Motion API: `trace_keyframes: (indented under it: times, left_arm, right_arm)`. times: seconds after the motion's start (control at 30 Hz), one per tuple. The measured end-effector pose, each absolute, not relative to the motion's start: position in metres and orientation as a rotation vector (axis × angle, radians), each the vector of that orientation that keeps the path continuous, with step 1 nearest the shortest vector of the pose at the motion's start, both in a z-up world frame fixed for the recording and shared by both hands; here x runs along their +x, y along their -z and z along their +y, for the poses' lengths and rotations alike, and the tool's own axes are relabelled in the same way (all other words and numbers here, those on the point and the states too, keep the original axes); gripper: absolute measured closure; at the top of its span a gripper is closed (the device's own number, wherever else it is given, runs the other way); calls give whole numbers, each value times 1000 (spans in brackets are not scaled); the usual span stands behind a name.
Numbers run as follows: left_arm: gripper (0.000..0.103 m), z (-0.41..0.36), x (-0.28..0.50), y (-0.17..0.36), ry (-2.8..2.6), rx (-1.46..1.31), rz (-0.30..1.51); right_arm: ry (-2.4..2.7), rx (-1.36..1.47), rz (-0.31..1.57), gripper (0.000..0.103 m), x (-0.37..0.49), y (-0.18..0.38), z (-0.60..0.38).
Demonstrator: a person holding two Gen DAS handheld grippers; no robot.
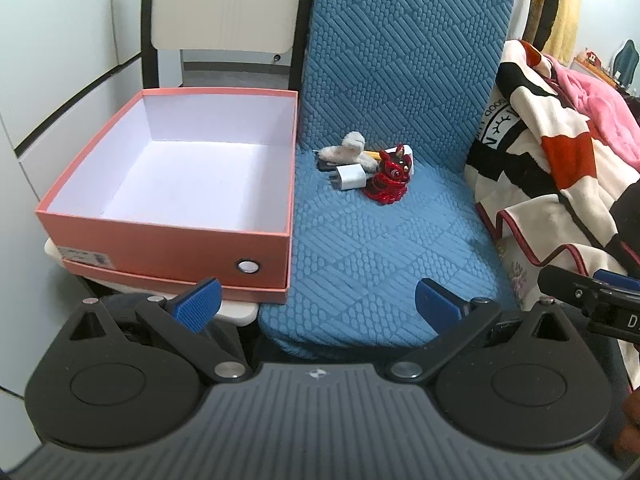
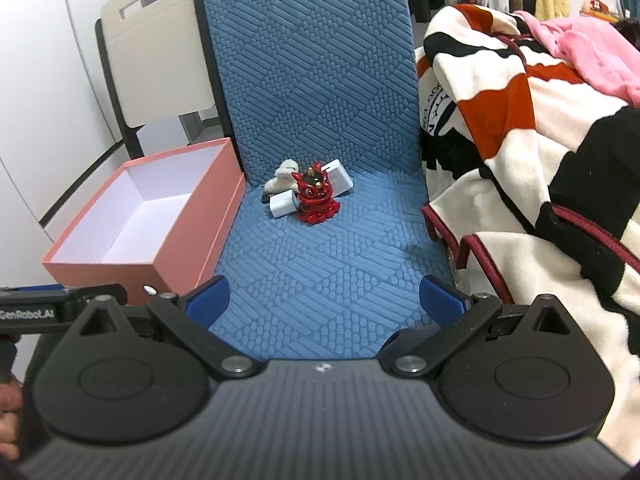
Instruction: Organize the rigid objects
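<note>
A small pile lies at the back of a blue quilted seat cushion (image 1: 360, 248): a red glossy figurine (image 1: 389, 181) (image 2: 316, 199), a white charger plug (image 1: 350, 177) (image 2: 282, 205), a fluffy cream hair claw (image 1: 350, 148) (image 2: 282, 176), a white box (image 2: 338, 178) behind the figurine, and a dark item under the claw. An open, empty salmon-pink box (image 1: 168, 236) (image 2: 132, 266) stands left of the cushion. My left gripper (image 1: 318, 304) is open and empty, near the cushion's front edge. My right gripper (image 2: 324, 298) is open and empty, over the front of the cushion.
A striped red, black and cream blanket (image 1: 560, 152) (image 2: 540, 160) is heaped to the right of the cushion, with pink fabric (image 2: 592, 48) behind it. A cream chair back (image 1: 224, 4) and white cabinets (image 1: 60, 40) stand on the left. The pink box rests on its lid on a cream seat.
</note>
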State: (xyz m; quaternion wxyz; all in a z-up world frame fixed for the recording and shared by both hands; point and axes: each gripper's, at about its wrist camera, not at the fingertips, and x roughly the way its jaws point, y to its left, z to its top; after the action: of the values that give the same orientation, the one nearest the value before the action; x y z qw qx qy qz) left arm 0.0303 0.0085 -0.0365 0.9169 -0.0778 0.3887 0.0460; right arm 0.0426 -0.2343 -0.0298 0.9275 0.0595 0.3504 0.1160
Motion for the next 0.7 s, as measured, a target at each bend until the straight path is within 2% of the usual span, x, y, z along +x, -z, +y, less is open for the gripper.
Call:
trace_keyframes:
  times: [0.3,0.7]
  left_arm:
    - [0,-5,67,55,-74,-167,791]
    - [0,-28,125,87,-12,-148,769]
  right_arm:
    - [-220,180,738,0,68,46,-241]
    - [-220,278,677,0,111,58,-249]
